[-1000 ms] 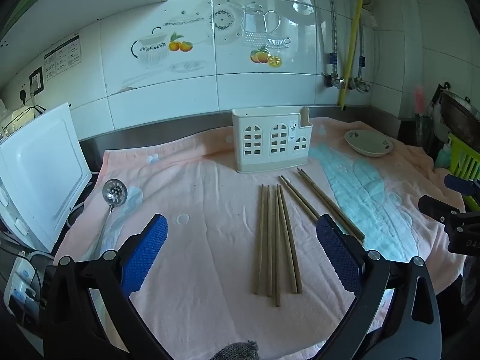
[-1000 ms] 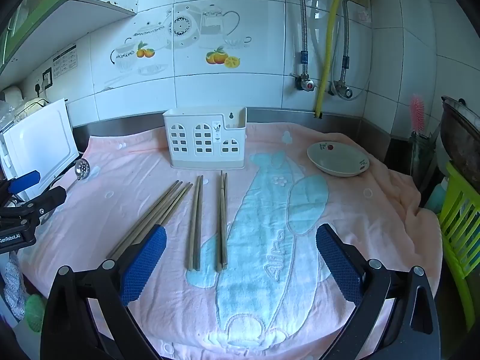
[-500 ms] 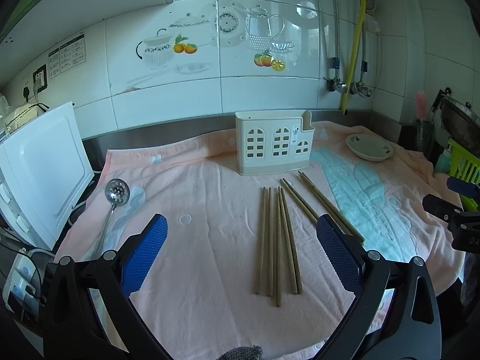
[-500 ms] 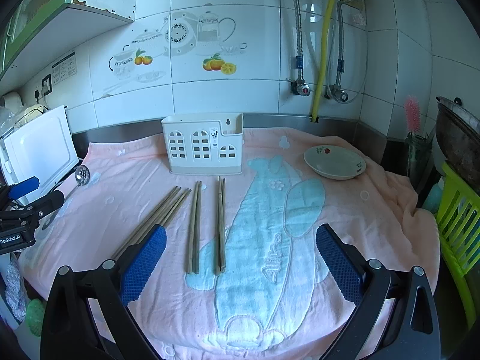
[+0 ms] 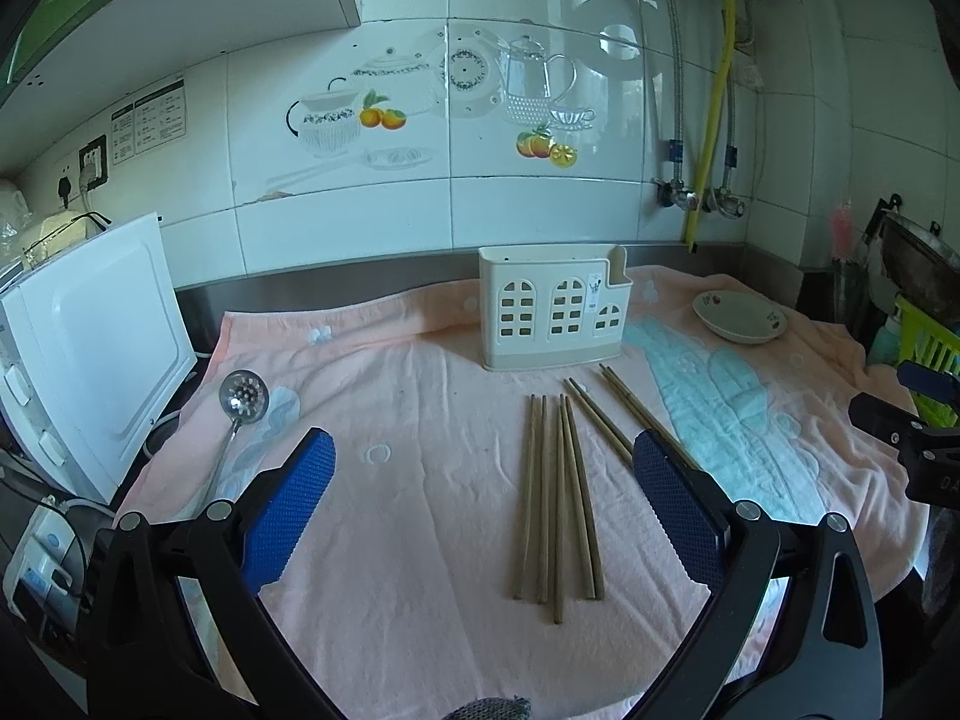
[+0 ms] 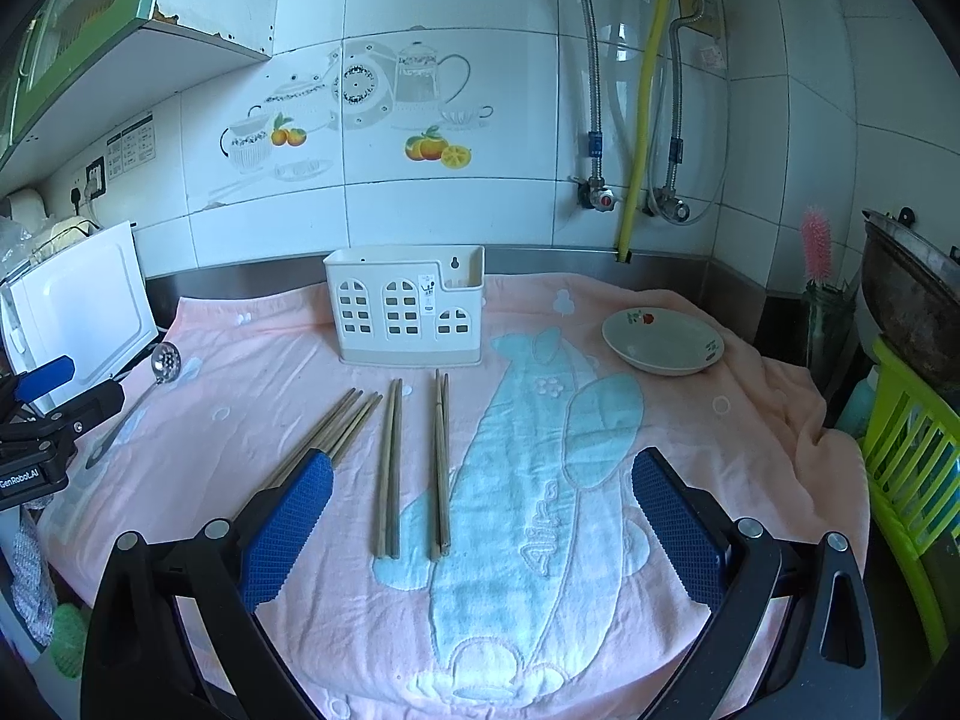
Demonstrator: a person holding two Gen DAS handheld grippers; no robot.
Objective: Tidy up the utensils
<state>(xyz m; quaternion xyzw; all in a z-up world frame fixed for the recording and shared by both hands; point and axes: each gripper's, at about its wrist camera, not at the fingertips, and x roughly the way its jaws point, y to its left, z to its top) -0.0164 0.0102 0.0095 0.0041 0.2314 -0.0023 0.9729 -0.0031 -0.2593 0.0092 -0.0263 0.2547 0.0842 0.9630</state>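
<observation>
Utensil holder (image 6: 405,312) behind loose chopsticks (image 6: 389,468)

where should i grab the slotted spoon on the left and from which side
Probably mid-handle on the slotted spoon, coming straight down from above with the left gripper, jaws across the handle. It lies flat on the towel, thin handle running toward the near edge; the round bowl is too wide and low to pinch.

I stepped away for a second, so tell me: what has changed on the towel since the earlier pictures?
Nothing was grasped or released. Both views tilted up slightly, so the scene sits a little lower in frame. The left gripper and right gripper stay open and empty. The chopsticks, white holder, slotted spoon and dish lie where they were.
</observation>
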